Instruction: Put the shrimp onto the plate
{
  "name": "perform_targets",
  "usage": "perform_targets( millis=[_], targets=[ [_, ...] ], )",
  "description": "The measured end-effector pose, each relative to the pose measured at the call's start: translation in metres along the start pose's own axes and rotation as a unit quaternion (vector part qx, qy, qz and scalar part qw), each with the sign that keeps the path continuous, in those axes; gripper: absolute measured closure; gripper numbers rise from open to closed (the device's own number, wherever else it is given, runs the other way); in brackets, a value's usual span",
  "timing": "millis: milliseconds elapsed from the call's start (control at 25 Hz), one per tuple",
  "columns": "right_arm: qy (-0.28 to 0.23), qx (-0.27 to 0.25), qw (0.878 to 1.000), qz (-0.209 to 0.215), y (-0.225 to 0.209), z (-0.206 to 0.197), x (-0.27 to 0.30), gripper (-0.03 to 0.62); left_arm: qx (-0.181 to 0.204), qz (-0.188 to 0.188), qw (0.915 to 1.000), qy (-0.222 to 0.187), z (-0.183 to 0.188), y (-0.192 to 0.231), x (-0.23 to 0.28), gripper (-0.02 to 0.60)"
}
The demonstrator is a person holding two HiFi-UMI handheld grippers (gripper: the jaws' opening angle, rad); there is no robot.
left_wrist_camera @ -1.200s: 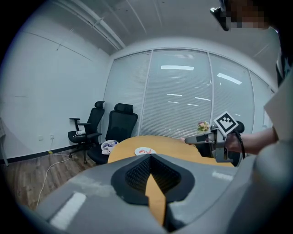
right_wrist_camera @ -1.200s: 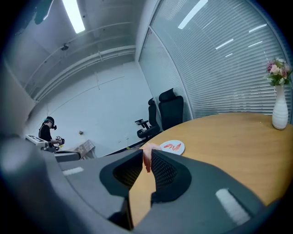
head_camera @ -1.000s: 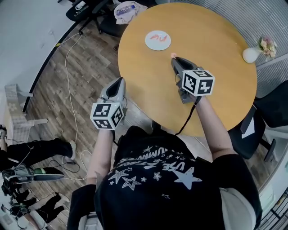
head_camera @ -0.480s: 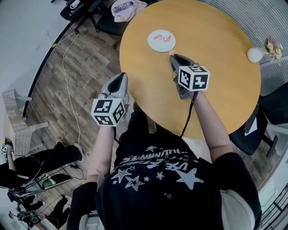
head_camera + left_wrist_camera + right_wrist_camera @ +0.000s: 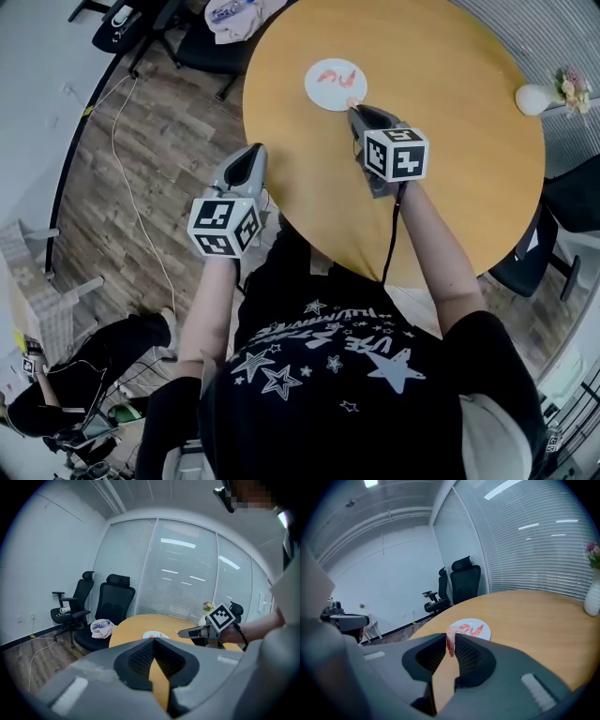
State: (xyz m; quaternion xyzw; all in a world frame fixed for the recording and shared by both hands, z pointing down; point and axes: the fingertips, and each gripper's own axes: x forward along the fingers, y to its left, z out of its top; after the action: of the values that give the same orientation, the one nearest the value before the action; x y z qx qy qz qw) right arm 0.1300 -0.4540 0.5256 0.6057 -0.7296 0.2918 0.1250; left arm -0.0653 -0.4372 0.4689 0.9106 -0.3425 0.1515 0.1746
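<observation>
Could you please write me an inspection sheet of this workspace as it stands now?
Surface: round wooden table, no spills seen.
Job's things: small white round plate with red shrimp on it; another pink shrimp held at the plate's near edge.
Clutter: white vase of flowers at the table's far edge.
Grippers: right gripper shut on the pink shrimp; left gripper has its jaws together, empty, by the table's left edge.
Cables: black cable along the right forearm; thin floor cable.
Surroundings: black office chairs, one bearing a white bundle; window blinds; a seated person's legs.
</observation>
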Motion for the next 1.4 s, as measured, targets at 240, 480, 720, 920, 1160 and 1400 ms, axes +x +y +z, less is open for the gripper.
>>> perform_targets(
  millis=[240, 480, 720, 920, 1160, 1400],
  targets=[
    [0.018, 0.001, 1.000, -0.024, -0.008, -0.002, 0.026, 0.534, -0.007, -0.025, 0.9996, 0.013, -0.001, 0.018, 0.026, 0.580],
    [0.039, 0.003, 0.998, -0.040, -0.015, -0.004, 0.052, 0.534, -0.024, -0.039, 0.9986, 0.026, -0.007, 0.033, 0.047, 0.580],
    [0.064, -0.004, 0.997, -0.048, -0.019, -0.015, 0.077, 0.534, -0.028, -0.047, 0.9978, 0.038, -0.015, 0.044, 0.061, 0.580],
    [0.075, -0.008, 0.996, -0.051, -0.021, -0.020, 0.096, 0.534, -0.031, -0.038, 0.9979, 0.043, -0.021, 0.058, 0.066, 0.580],
    [0.088, -0.001, 0.994, -0.063, -0.023, -0.028, 0.109, 0.534, -0.046, -0.027, 0.9973, 0.050, -0.034, 0.073, 0.063, 0.580],
    [0.097, -0.003, 0.993, -0.074, -0.029, -0.033, 0.114, 0.534, -0.057, -0.018, 0.9971, 0.046, -0.036, 0.080, 0.063, 0.580]
  ],
)
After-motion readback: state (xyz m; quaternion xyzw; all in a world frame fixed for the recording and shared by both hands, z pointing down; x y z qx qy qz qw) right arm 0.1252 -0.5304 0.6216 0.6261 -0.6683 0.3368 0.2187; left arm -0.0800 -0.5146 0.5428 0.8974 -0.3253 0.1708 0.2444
